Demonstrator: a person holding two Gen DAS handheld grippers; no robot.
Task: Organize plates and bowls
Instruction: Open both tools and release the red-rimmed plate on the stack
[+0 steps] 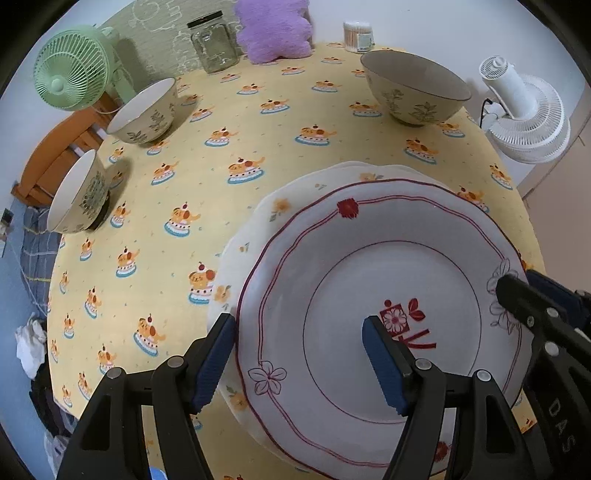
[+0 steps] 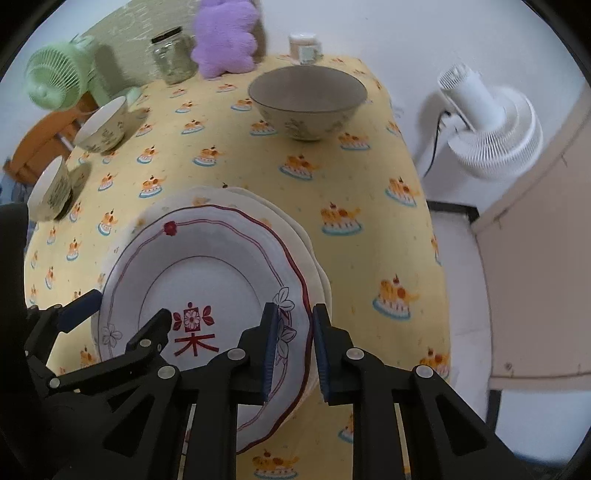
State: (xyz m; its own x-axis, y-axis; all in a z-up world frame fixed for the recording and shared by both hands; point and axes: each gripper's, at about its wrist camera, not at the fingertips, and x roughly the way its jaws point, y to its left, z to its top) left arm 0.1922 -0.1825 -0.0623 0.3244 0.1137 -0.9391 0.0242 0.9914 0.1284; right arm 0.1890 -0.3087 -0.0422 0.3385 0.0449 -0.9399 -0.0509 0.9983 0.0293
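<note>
A white plate with a red rim line lies on top of cream plates with orange flowers, near the table's front. My left gripper is open and straddles the top plate's left rim, one pad outside and one over the well. My right gripper is shut on the top plate's right rim. Whether the lower plates are caught too is unclear. Three floral bowls stand apart: one at the back right, two at the left.
The yellow patterned tablecloth covers the table. Along the back stand a green fan, a glass jar, a purple plush and a cotton-swab tub. A white fan sits off the table's right edge.
</note>
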